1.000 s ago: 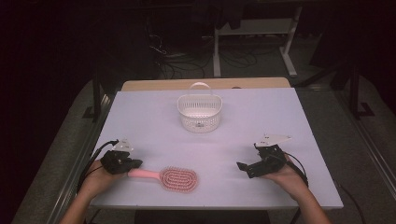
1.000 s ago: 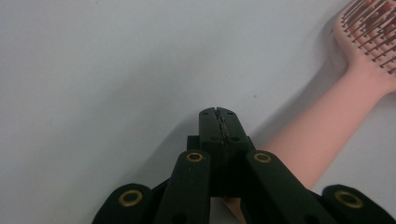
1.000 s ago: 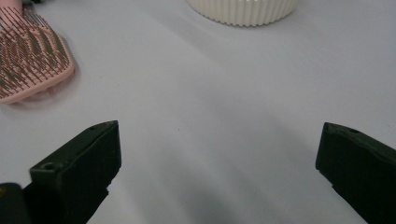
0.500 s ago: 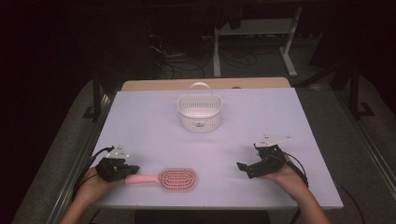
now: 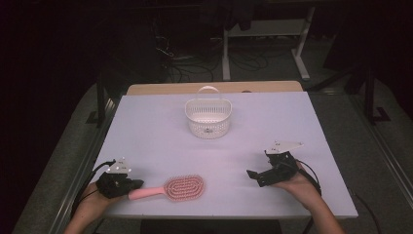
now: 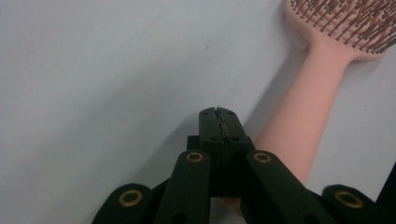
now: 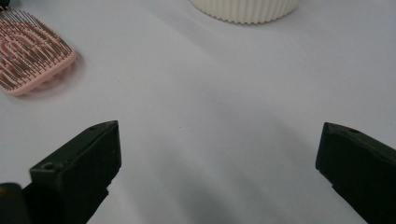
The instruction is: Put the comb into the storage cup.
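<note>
High view: left gripper (image 5: 138,184) clenched empty, w/ pink oval plastic hairbrush (image 5: 171,188) handle just beside
Right gripper (image 5: 252,174) released, jaws wide over white table (image 5: 160,131)

The high view looks forward and down from above the near edge of the table (image 5: 146,126) and takes in the whole top, with dark floor beyond the far edge. The left gripper view rides on the left gripper (image 6: 218,114) and looks along its closed jaws, very close to the table surface, towards the hairbrush (image 6: 308,93) handle just beside it. The right gripper view rides on the right gripper (image 7: 219,154), low over the table, facing left and far between its parted jaws. All three views share the hairbrush; the right gripper view and the high view also share the basket (image 7: 243,9).
</note>
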Demonstrator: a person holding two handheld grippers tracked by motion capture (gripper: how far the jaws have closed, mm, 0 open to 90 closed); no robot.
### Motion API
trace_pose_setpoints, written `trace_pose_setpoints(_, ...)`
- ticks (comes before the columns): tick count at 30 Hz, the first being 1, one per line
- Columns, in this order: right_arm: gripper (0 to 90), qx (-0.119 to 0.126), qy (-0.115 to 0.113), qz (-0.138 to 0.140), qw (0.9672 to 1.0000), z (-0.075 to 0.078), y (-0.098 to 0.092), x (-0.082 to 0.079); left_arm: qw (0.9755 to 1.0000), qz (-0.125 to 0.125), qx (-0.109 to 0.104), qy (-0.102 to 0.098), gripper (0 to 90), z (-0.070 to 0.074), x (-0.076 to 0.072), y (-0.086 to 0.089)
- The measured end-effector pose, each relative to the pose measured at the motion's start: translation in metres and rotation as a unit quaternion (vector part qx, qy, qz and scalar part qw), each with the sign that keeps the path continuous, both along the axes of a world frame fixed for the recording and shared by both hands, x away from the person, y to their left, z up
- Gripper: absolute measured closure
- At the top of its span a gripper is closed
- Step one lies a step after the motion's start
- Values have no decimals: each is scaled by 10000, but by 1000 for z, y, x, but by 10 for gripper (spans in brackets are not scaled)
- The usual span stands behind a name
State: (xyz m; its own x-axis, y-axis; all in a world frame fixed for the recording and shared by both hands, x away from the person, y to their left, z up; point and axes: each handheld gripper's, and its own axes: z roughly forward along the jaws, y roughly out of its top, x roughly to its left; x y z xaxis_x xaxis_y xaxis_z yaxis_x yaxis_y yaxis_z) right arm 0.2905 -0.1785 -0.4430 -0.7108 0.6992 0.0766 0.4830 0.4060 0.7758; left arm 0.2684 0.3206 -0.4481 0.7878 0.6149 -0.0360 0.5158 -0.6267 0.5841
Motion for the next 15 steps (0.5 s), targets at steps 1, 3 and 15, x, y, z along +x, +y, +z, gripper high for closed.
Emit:
trace_pose_setpoints(1, 0, 2, -2, -1, 10000, 0, 0, 0, 10000, 0, -9, -1, 900, 0, 0, 0)
trace_pose_setpoints(3, 0, 8, 7, -13, 10000, 0, 0, 0, 10000, 30, -88, -31, 900, 1, 1, 0)
trace_pose_setpoints(15, 0, 20, 16, -28, 10000, 0, -1, 0, 9953, -33, -913, -323, 671, 31, 25, -8)
